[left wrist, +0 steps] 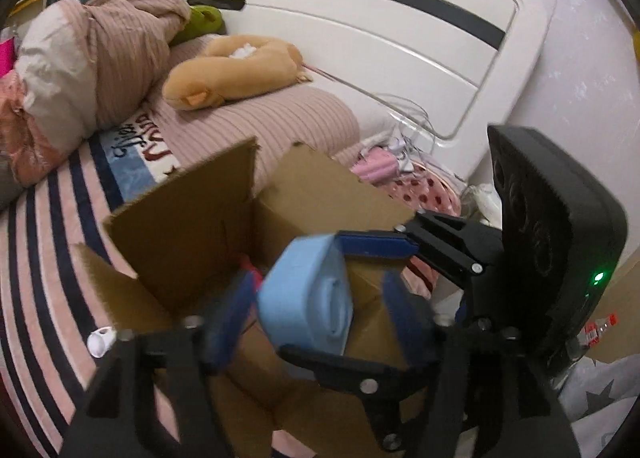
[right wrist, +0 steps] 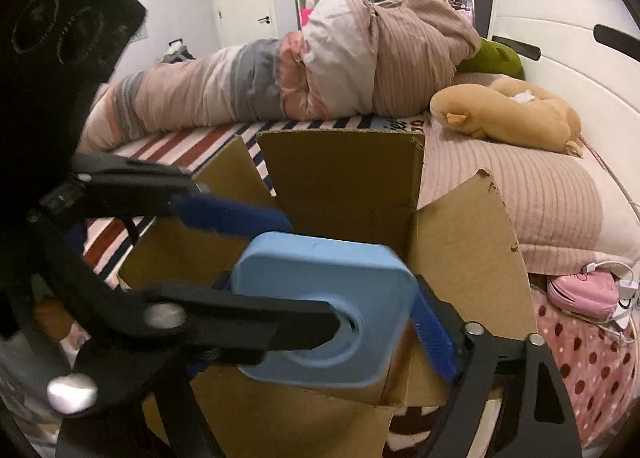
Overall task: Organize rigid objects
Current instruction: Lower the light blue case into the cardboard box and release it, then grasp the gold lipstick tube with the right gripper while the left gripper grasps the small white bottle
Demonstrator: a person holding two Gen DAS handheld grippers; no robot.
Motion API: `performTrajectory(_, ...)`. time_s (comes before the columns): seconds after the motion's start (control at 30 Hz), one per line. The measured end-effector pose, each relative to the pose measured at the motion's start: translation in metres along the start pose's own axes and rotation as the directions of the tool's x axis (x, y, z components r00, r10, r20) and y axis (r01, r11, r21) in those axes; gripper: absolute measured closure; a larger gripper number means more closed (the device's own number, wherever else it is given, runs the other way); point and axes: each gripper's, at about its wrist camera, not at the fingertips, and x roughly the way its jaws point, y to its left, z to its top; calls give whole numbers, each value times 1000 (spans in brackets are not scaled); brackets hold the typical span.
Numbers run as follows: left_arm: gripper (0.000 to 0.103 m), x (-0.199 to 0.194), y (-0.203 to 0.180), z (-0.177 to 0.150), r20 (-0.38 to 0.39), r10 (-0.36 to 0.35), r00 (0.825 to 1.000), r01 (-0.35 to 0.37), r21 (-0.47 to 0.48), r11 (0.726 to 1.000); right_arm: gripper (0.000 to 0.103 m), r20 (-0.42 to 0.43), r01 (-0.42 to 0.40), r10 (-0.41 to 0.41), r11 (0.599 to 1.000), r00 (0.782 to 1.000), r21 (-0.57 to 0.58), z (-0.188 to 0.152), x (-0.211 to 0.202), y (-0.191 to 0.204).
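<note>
While both tools are converging over the open brown cardboard box (left wrist: pixel 180 218), the light blue squarish block with a round hole in its face (left wrist: pixel 304 298) is hanging above the box mouth, not yet inside; the box is standing on the pink-and-navy striped bed blanket (left wrist: pixel 48 258).

Left gripper (left wrist: pixel 316 286): released; its jaws are bracketing the block, one blue pad sitting close to the block's side while a clear gap is showing at the other pad.

Right gripper (right wrist: pixel 320 294): one blue pad is lying against the block's edge, the opposite pad is mostly hidden behind the left tool's finger; I cannot tell whether it is clamping the block or merely flanking it.

Risks, as judged:
- the block is looking blurred and poorly supported; if neither pair of pads is pressing, it could be dropping askew and striking a flap rather than the cavity;
- the two tools are crowding each other, so fingers could be colliding or knocking the block sideways;
- the raised flaps are leaning inward, so a nudge could be folding one over the opening or shifting the box on the soft bedding.

Writing: script lettering in dark blue and red on the blanket (left wrist: pixel 136 138) is appearing upside down and is not legible; nothing readable is showing on block or box.
</note>
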Motion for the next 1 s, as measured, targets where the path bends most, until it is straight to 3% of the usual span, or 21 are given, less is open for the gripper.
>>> performTrajectory(0.1, 36, -12, 4, 0, 22, -4, 1000, 4, -12, 1000, 18, -3, -12, 12, 1000, 1000, 7, 1, 0, 0)
performTrajectory(0.37, 35, -66, 18, -7, 106, 64, 992, -61, -35, 998, 17, 29, -17, 18, 1000, 999, -4, 9, -14, 16)
performTrajectory(0.5, 34, -95, 31, -20, 137, 117, 984, -109, -60, 992, 7, 64, 16, -14, 1000, 998, -27, 16, -22, 33)
performTrajectory(0.7, 33, -144, 66, -52, 182, 218, 959, -197, -125, 972, 7, 132, 25, -17, 998, 991, -59, 31, -29, 71)
performTrajectory(0.9, 31, -184, 113, -97, 199, 319, 927, -277, -213, 937, 8, 139, -89, 107, 987, 984, -132, 46, -17, 129)
performTrajectory(1.0, 31, -194, 137, -123, 181, 368, 912, -317, -260, 912, 19, 99, -154, 174, 972, 980, -176, 48, 1, 160)
